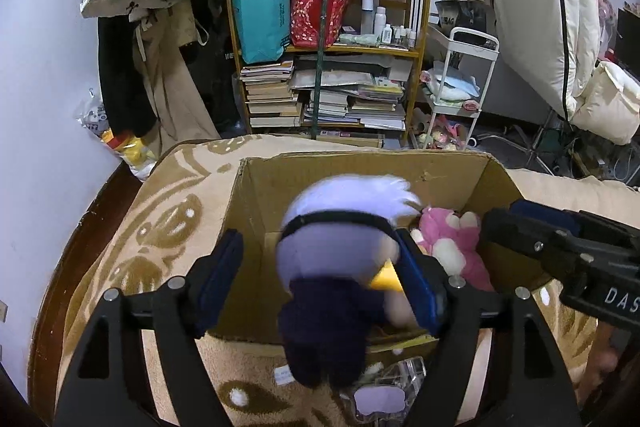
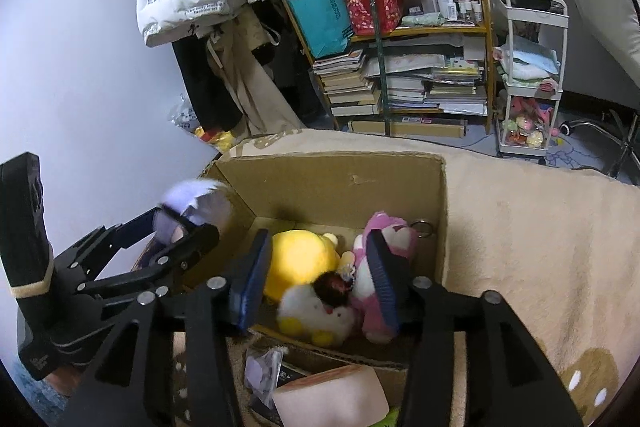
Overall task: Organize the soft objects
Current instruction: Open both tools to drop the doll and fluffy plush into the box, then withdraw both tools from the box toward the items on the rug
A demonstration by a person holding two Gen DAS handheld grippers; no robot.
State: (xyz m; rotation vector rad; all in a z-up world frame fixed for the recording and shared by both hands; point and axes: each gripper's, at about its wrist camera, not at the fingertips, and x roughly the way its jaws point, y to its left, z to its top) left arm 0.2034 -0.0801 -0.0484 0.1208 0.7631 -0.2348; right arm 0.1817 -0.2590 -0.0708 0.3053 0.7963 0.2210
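Over the cardboard box [image 1: 256, 211] at frame centre, your left gripper [image 1: 320, 279] sits spread around the white-haired doll [image 1: 340, 247], apparently releasing it. Your right gripper [image 2: 316, 275] hangs unclenched and empty above the pink plush [image 2: 394, 239].

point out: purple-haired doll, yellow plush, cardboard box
purple-haired doll [image 1: 340, 227] left wrist view, on its face below the black band.
yellow plush [image 2: 302, 257] right wrist view, on its round yellow body.
cardboard box [image 2: 336, 183] right wrist view, on the bare inner back wall.

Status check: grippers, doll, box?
Left gripper open, white-haired doll blurred between its fingers over cardboard box. Right gripper open, empty, above pink plush. Yellow plush inside; path clear.
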